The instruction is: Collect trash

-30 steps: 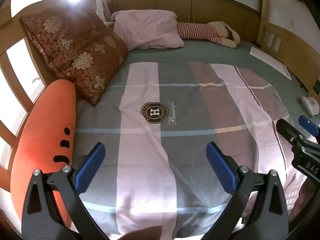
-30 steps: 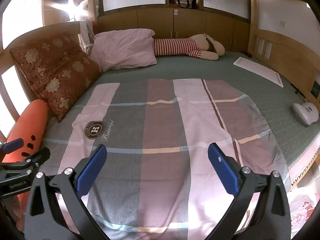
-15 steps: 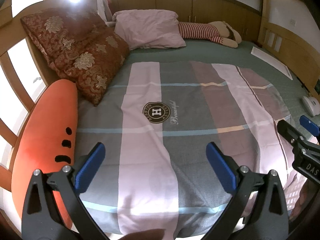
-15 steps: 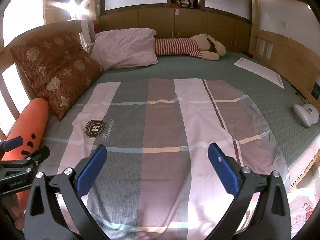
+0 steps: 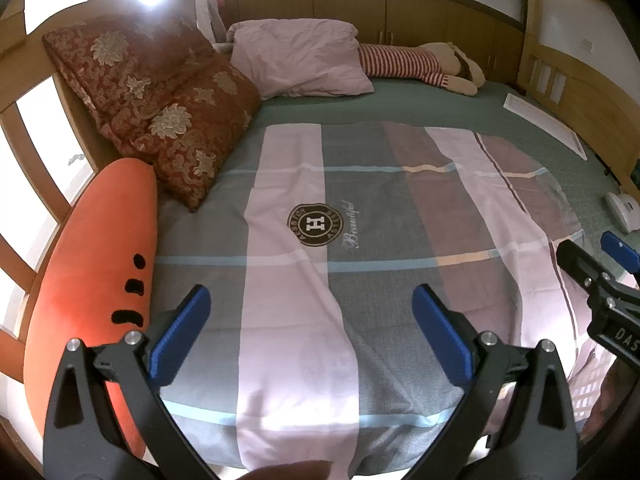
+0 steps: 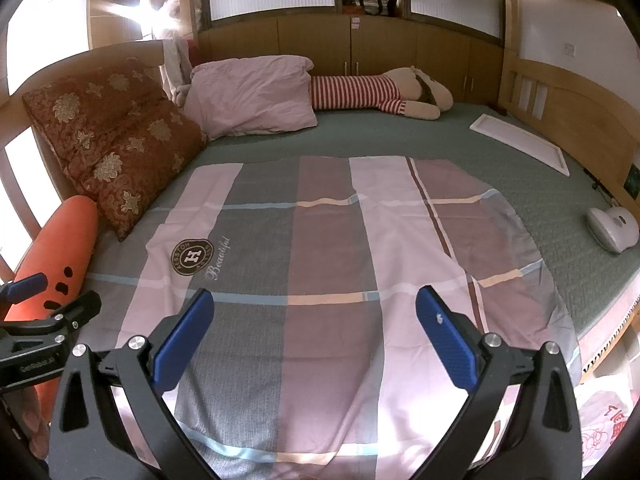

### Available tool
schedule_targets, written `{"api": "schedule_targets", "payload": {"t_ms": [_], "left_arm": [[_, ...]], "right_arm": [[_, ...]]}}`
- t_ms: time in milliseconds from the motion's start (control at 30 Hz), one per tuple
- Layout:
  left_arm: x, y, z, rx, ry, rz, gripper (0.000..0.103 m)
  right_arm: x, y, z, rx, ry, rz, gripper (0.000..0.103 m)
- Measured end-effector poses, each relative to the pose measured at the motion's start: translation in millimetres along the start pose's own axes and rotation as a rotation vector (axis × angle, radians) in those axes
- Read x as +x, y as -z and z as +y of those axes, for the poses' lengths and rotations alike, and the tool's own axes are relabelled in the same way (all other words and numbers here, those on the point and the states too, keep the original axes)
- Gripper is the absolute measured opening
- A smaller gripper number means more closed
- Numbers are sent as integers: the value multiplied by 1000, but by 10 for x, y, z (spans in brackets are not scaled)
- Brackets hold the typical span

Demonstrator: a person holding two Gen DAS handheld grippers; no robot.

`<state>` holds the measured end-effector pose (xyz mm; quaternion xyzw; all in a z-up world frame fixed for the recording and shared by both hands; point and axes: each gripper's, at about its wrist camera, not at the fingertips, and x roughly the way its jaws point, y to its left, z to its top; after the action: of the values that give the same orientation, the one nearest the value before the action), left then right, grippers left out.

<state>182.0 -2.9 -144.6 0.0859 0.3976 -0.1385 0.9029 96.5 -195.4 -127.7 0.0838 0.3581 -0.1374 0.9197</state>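
My left gripper [image 5: 310, 334] is open and empty above the near edge of a bed covered by a pink and grey striped blanket [image 5: 360, 248]. My right gripper [image 6: 314, 338] is open and empty too, over the same blanket [image 6: 340, 260]. Each gripper shows at the edge of the other's view: the right one [image 5: 600, 280] and the left one [image 6: 44, 312]. No loose trash shows on the blanket. A plastic bag with red print [image 6: 604, 428] lies low at the bed's right corner.
An orange carrot-shaped cushion [image 5: 92, 288] lies along the left bed rail. Red patterned pillows [image 5: 160, 112], a pink pillow [image 5: 296, 56] and a striped plush toy [image 5: 416, 64] lie at the head. A white flat board [image 6: 520, 140] and a white handheld device [image 6: 614, 228] sit on the right.
Both grippers have drifted slightly, so the bed sits a little differently in view. The jaws stay open.
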Motion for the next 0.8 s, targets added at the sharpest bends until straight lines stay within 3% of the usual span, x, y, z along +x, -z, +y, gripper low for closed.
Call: {"api": "schedule_targets", "payload": {"t_ms": [667, 800], "left_arm": [[-25, 54, 29, -45, -4, -13, 100], [54, 28, 62, -66, -12, 36, 100]], "right_arm": [[24, 11, 1, -5, -1, 16, 99], [45, -1, -32, -6, 0, 21, 99]]}}
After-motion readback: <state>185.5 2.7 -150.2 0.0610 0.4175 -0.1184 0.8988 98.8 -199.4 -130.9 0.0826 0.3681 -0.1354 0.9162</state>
